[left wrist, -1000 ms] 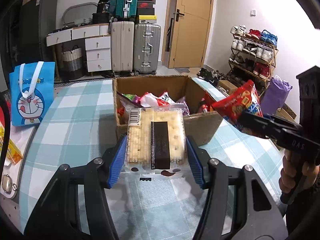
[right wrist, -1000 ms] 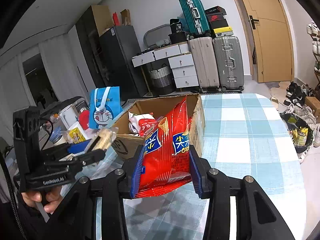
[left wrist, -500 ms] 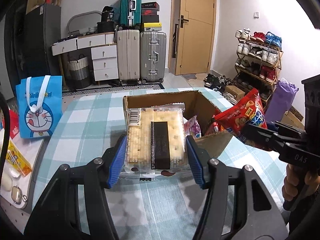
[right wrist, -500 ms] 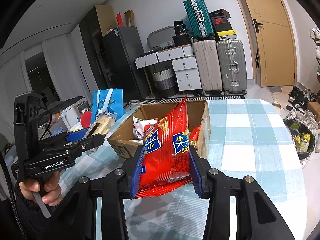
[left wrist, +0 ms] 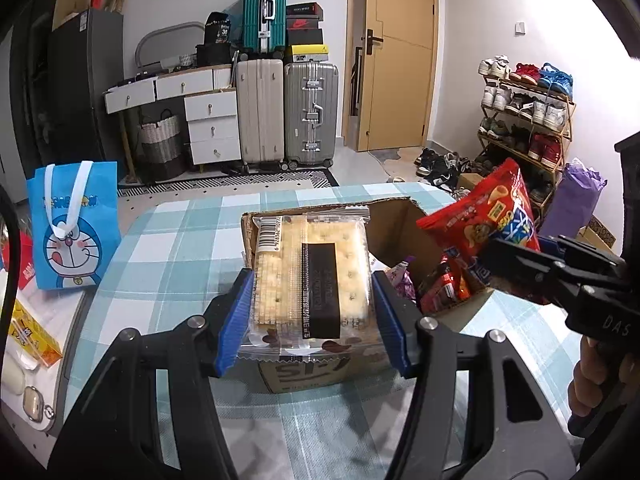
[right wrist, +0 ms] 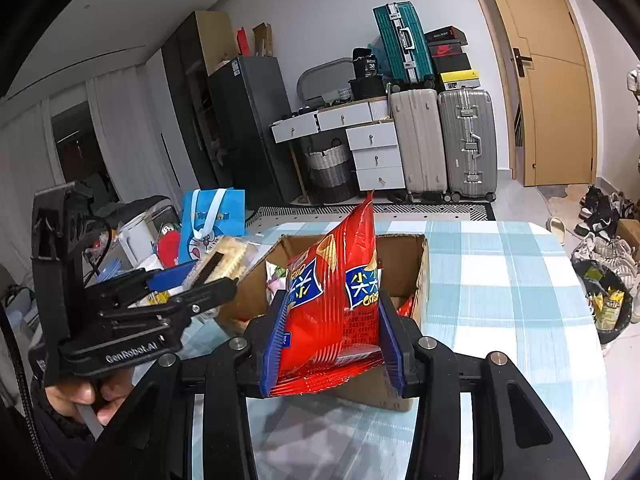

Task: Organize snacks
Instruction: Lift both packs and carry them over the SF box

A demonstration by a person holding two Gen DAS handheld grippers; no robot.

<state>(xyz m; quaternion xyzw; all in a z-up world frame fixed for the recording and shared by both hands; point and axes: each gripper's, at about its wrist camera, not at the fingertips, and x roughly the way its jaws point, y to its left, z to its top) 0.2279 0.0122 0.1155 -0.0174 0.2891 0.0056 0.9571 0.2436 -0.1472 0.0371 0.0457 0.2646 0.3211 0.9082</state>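
Note:
My left gripper [left wrist: 312, 320] is shut on a clear pack of crackers [left wrist: 312, 276] and holds it above the near left corner of an open cardboard box [left wrist: 396, 232]. The box holds several snack packets [left wrist: 444, 288]. My right gripper [right wrist: 332, 336] is shut on a red bag of chips [right wrist: 332, 300], held upright over the near edge of the box [right wrist: 420, 264]. The red bag also shows at the right of the left wrist view [left wrist: 484, 212]. The left gripper with the crackers [right wrist: 228, 256] shows at the left of the right wrist view.
The box stands on a table with a blue-checked cloth [left wrist: 176, 232]. A blue cartoon bag [left wrist: 74, 224] stands at the table's left. A yellow snack box [left wrist: 32, 336] lies on a white surface at far left. Suitcases, drawers and a shoe rack stand beyond.
Both grippers have risen and moved forward over the box with their snacks. The box now sits lower and closer under both grippers.

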